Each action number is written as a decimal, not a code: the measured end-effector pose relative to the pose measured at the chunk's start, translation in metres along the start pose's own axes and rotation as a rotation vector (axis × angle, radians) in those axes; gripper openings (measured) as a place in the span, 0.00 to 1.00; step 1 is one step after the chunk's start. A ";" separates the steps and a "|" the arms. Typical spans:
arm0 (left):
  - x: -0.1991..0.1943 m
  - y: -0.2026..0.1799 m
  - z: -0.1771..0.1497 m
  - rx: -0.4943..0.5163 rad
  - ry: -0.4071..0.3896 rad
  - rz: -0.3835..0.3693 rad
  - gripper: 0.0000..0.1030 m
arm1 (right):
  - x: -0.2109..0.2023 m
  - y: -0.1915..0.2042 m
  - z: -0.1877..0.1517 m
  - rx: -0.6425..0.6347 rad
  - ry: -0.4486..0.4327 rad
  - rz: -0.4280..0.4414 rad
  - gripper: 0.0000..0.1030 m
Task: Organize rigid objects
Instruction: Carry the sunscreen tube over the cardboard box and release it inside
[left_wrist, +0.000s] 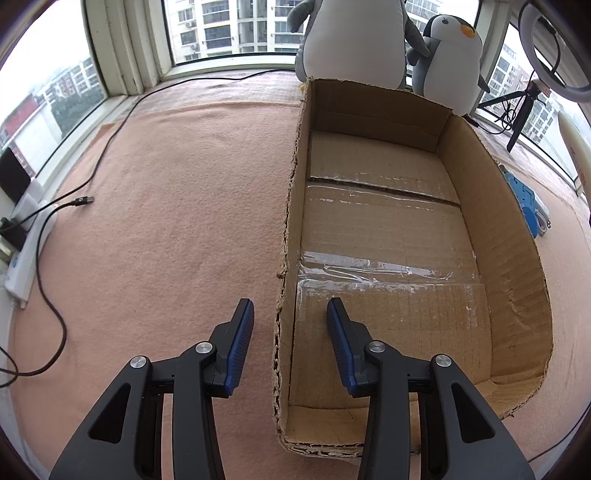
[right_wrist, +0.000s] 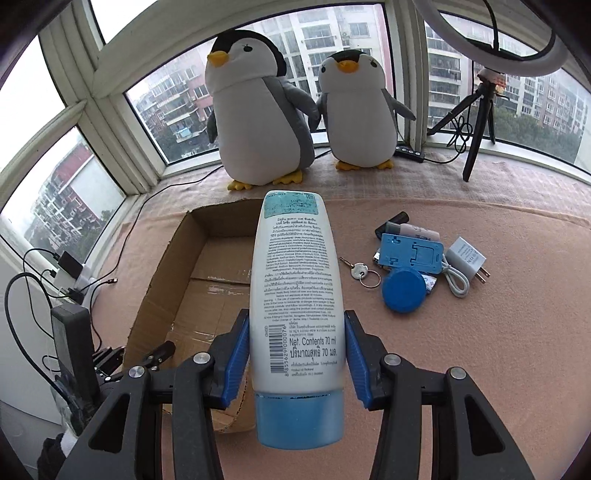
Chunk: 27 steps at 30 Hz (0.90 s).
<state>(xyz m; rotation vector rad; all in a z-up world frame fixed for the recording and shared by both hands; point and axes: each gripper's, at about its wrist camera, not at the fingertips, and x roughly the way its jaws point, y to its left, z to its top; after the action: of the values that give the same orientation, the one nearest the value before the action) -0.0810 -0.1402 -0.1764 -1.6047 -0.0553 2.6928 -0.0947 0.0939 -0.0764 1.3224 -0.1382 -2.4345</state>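
White lotion tube (right_wrist: 295, 295) sits pinched in your right gripper (right_wrist: 297, 354), raised above the cardboard box (right_wrist: 173, 273); your left gripper (left_wrist: 290, 332) hangs spread wide over the box's left wall.

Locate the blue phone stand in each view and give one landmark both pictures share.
Left wrist view: the blue phone stand shows only partly at the right edge, behind the far wall of the cardboard box.
Right wrist view: it lies in full right of centre, in the pile of small items, right of the box.
Shared landmark: the two plush penguins by the window.
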 end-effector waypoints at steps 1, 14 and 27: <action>0.000 0.000 0.000 -0.002 0.000 -0.001 0.38 | 0.004 0.010 0.002 -0.014 0.003 0.013 0.43; -0.001 0.001 0.000 -0.002 -0.002 -0.002 0.38 | 0.070 0.067 -0.004 -0.091 0.105 0.061 0.43; -0.001 -0.007 0.003 0.023 -0.005 0.017 0.38 | 0.068 0.060 0.000 -0.086 0.084 0.097 0.68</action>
<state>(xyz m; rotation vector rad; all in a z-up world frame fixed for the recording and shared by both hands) -0.0830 -0.1335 -0.1745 -1.5996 -0.0104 2.6993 -0.1124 0.0139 -0.1144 1.3459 -0.0738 -2.2745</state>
